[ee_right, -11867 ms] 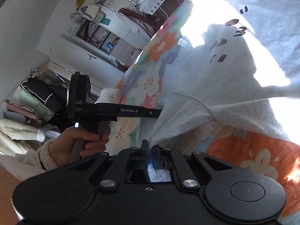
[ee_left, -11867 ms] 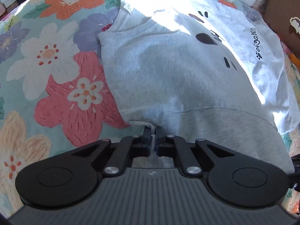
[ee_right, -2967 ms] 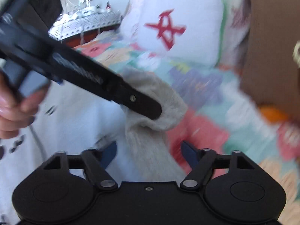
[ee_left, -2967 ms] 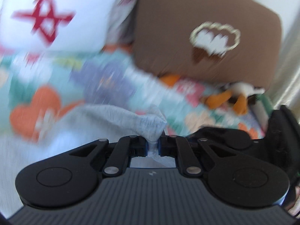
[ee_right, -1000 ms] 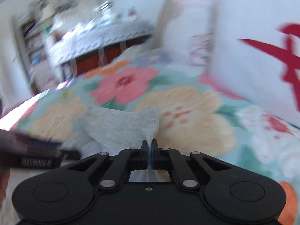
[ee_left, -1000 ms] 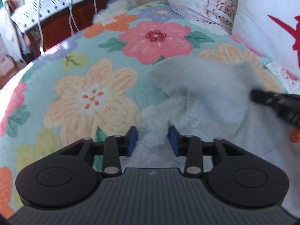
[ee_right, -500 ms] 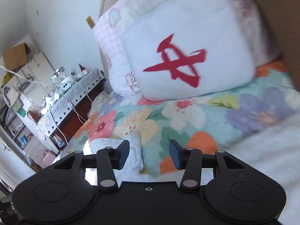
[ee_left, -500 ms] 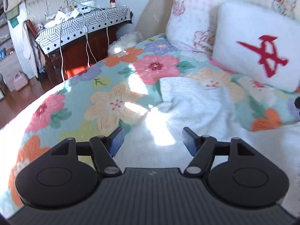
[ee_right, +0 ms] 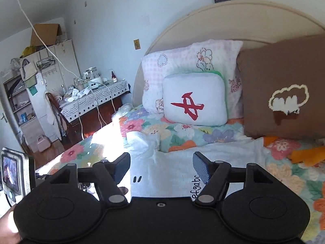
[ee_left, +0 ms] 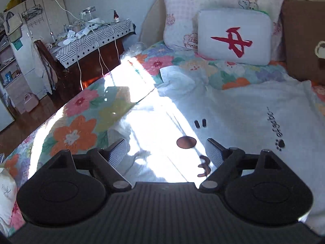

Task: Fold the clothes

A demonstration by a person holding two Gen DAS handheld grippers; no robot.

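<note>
both grippers spread, sweatshirt (ee_left: 243, 109) beneath

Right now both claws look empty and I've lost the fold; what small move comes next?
Probably lower the open left claw onto the sleeve lying spread toward the pillows. The grey sweatshirt lies flat, the right claw is open too, and that sleeve looks unfolded.

A sweatshirt (ee_left: 233, 109) lies spread on the bed (ee_left: 81, 122) beneath and ahead of both sets of jaws, one sleeve (ee_left: 178, 77) reaching beyond them toward the headboard (ee_right: 233, 20). Farther ahead, cushions (ee_right: 195, 101) lean against pillows (ee_right: 182, 65). Left of the jaws, a table (ee_left: 91, 38) stands beside the bed.
</note>
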